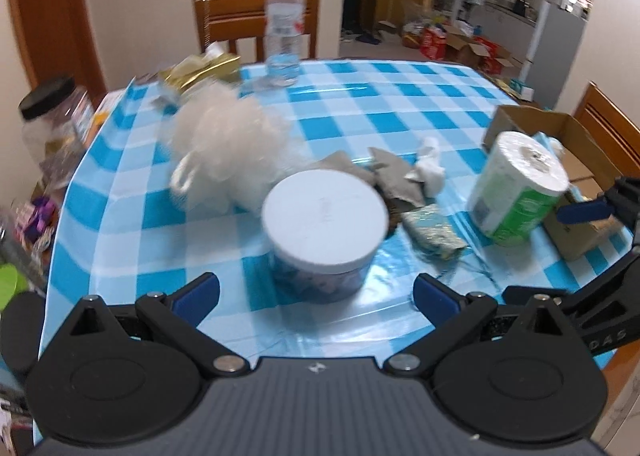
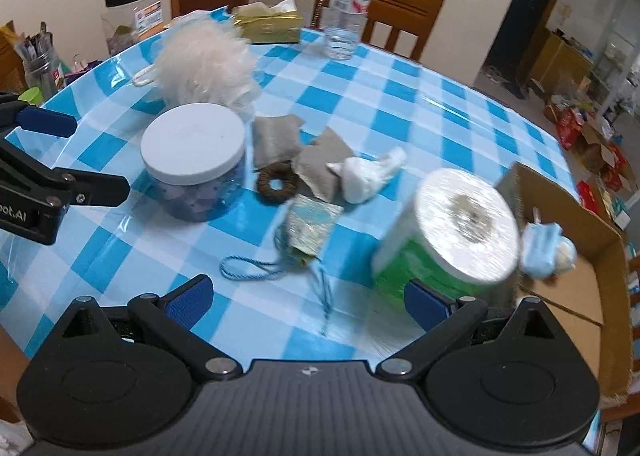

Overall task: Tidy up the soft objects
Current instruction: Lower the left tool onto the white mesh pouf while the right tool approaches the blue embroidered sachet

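Left wrist view: my left hand-held gripper [image 1: 316,298] hangs spread wide and empty at the bottom centre, aimed at the white-lidded jar [image 1: 324,228] in mid frame. In the right wrist view my right hand-held gripper [image 2: 308,298] is equally wide, nothing between its pads, with the wrapped paper roll [image 2: 448,244] just above its right finger.

The soft things lie scattered on the worktop [image 2: 400,96]: a white mesh bath puff [image 2: 204,64] at upper left, touching the jar's far side; two grey fabric pouches [image 2: 296,152] at centre; a crumpled white tissue wad [image 2: 368,174] beside them; a shiny teal sachet [image 2: 310,230] with a trailing cord [image 2: 248,270]. A blue face mask [image 2: 540,252] already sits in the cardboard box [image 2: 576,296] at the right edge.

I judge the risks to be these. The cord loop could snag a finger and drag the sachet along. The roll's glossy film looks slick, and it stands close to the box wall, so a clumsy pinch might tip it. The puff is airy and springy; a shallow grip may catch only a few strands. A hard brown ring [image 2: 276,182] and the rigid jar sit among the soft pieces and could get knocked.
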### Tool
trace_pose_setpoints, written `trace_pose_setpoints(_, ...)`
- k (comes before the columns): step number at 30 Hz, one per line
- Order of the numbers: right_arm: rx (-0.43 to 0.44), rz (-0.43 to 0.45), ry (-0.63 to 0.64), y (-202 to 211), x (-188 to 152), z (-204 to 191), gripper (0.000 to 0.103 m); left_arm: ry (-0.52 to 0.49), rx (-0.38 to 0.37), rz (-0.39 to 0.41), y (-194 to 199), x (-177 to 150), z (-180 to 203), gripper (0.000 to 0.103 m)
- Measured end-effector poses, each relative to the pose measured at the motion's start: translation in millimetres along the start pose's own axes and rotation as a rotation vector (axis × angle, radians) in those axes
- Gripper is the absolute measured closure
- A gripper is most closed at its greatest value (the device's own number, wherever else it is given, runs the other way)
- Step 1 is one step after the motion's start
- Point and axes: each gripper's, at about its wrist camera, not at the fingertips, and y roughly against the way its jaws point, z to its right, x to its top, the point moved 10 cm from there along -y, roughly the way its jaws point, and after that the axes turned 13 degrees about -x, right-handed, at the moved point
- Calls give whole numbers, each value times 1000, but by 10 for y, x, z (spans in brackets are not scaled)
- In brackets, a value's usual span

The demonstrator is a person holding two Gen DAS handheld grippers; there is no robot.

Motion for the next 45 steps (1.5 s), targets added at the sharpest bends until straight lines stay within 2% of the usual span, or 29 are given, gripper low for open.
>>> trace_pose_setpoints(5, 33, 1, 2, -301, 58, -190, 0, 49, 34, -6, -17, -40, -175, 1)
trace_pose_setpoints(8, 30, -8, -3, -523, 89, -281, 0, 72, 29, -19, -53, -60, -259, 1)
trace_pose_setpoints(13, 18, 18, 27, -767, 170, -430, 0, 83, 78, -24, -97, -51, -392, 1)
trace_pose_setpoints(23, 81, -61, -84, -1124, 201, -471, 0, 95, 115, -48, -212, 31, -536, 1)
trace_pose_setpoints(27, 86, -58, -83, -1168, 227, -504, 0, 98, 110, -48, -242, 94, -580, 1)
trace_pose_setpoints(36, 85, -73, -81, -1164, 239, -513, 0, 59, 126, 14, -263, 585, -759, 1)
trace_pose_setpoints(45, 85, -88, -79, -1183, 244, -512, 0, 33, 134, 57, -556, 1149, -965, 1)
